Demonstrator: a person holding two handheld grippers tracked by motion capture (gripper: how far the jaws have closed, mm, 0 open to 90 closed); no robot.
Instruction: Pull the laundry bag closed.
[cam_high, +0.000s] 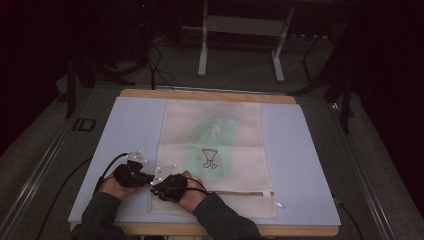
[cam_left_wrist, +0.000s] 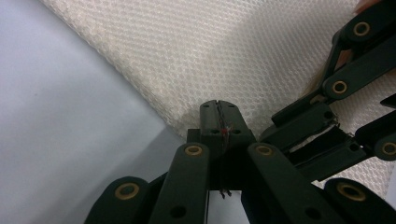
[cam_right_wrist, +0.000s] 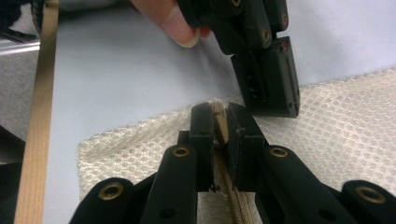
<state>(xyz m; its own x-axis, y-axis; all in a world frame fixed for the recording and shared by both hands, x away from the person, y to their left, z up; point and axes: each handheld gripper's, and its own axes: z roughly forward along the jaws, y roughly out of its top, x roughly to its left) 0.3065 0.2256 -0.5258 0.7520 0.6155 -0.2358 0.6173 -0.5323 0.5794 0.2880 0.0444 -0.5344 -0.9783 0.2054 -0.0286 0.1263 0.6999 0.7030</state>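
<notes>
1. A cream mesh-fabric zip pouch (cam_high: 215, 150) lies flat on the pale blue table top (cam_high: 125, 130), running from the far edge toward the near edge, with its zipper (cam_high: 240, 193) across the near end.
2. Through the mesh a faint green print and a small dark-outlined drawing (cam_high: 210, 158) show; whether they lie inside the pouch or are printed on it cannot be told.
3. The left gripper (cam_high: 149, 176) sits at the pouch's near left edge, jaws pressed together on the mesh edge (cam_left_wrist: 218, 114).
4. The right gripper (cam_high: 156, 187), just beside it and nearer, has its jaws closed on the tan end of the zipper (cam_right_wrist: 219, 122).
5. In the right gripper view the zipper teeth (cam_right_wrist: 233, 196) run back between its jaws.
</notes>
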